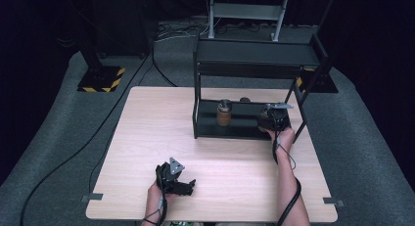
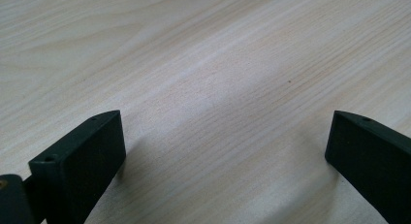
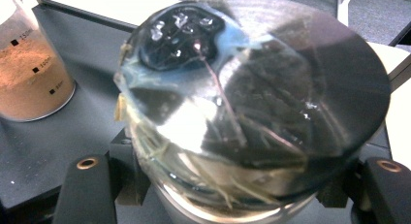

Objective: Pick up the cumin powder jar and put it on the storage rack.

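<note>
**Two hand-held grippers, one jar in a grip**

Two hands come in from the bottom edge of the high view. Nearest, at lower centre-left, the left hand-held gripper (image 1: 188, 186) lies low over the wooden bench (image 1: 147, 138), well apart from everything else. In the left gripper view its two black jaws stand wide apart with bare wood grain between them, so it is open and holds nothing.

Farther up, right of centre, the right hand-held gripper (image 1: 273, 117) reaches into the lower level of a black shelf rack (image 1: 254, 52) that stands on the far part of the bench. In the right gripper view its jaws sit on either side of a clear jar (image 3: 242, 117) with dark contents and a dark round lid, pressed against its sides: the jar is gripped. It appears tilted toward the camera, over the dark lower shelf (image 3: 43, 151).

At upper left of that view, near the held jar but apart from it, a second jar (image 3: 29, 69) with brown powder stands upright on the same shelf.
</note>
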